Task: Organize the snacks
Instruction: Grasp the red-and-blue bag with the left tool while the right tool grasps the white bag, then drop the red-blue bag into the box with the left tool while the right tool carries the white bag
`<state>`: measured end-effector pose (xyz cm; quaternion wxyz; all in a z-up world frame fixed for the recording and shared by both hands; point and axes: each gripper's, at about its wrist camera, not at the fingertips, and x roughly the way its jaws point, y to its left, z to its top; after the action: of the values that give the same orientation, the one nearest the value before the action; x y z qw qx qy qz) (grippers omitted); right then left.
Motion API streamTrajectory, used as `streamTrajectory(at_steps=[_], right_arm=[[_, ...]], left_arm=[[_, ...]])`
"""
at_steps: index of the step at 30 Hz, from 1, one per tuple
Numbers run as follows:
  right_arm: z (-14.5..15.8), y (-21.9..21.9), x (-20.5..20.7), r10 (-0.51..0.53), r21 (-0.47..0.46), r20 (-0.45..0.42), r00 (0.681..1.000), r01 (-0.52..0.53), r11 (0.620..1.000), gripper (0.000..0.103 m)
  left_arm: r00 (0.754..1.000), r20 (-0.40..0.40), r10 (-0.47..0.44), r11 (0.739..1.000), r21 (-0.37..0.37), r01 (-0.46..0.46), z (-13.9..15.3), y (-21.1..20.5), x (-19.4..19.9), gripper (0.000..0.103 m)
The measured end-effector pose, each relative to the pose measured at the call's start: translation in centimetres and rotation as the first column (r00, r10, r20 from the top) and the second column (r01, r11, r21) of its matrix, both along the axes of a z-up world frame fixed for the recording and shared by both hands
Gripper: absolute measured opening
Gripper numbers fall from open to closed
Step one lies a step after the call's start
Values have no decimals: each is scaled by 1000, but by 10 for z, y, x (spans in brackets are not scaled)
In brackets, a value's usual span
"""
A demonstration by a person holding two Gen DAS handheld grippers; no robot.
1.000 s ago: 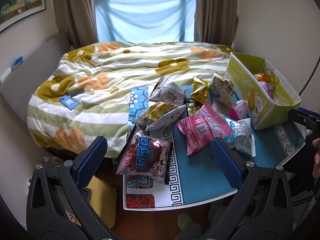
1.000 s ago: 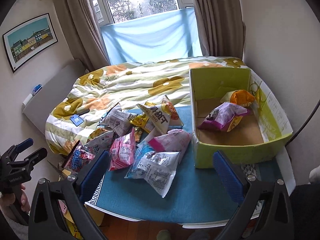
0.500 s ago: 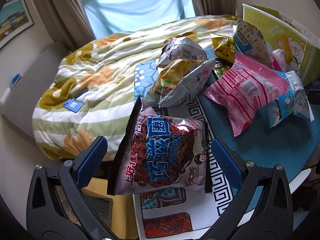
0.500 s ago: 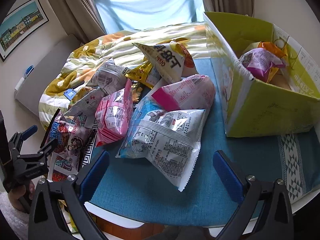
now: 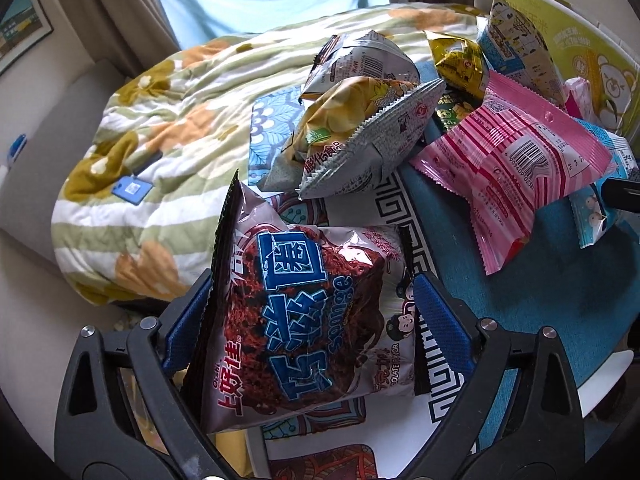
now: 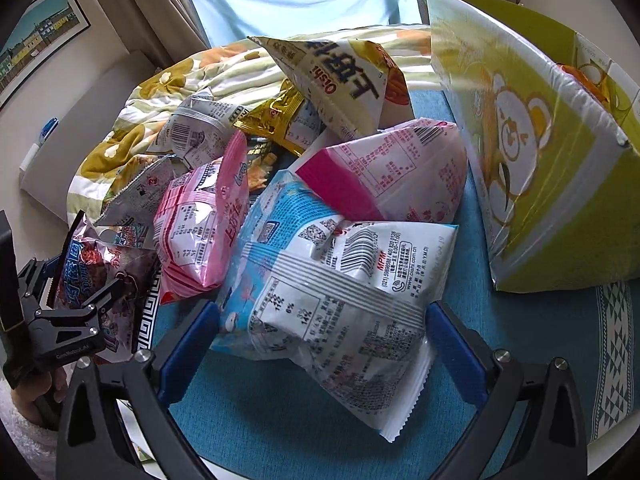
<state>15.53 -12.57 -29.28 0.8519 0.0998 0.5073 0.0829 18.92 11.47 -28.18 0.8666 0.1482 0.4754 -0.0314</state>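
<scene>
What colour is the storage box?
Yellow-green box with a white bear print; clearest in the right wrist view.

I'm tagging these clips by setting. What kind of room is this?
Most likely a bedroom in a home. A bed with a floral quilt sits right behind the snack table, curtains hang by the window, and a framed picture is on the wall.

Black gripper [image 5: 312, 320] frames, blue textured pads [image 5: 438, 320], silver screws.
</scene>
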Motion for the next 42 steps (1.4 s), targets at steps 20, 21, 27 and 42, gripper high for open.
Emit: streamTrajectory(at_steps=[20, 21, 27, 42], right_arm=[[-15, -3, 16, 11, 74, -37, 999, -8, 997, 103], [-16, -3, 16, 14, 78, -35, 999, -12, 997, 103], [-11, 0, 9, 34, 64, -2, 999, -33, 997, 91], [11, -7, -17, 4, 57, 3, 1000, -4, 998, 71]], left_arm=[[998, -59, 22, 994, -105, -29, 5, -2, -7, 67], [998, -59, 25, 993, -112, -32, 6, 0, -7, 66], [997, -69, 36, 989, -141, -46, 8, 2, -13, 65], [996, -53, 77, 974, -208, -86, 36, 11, -38, 64]])
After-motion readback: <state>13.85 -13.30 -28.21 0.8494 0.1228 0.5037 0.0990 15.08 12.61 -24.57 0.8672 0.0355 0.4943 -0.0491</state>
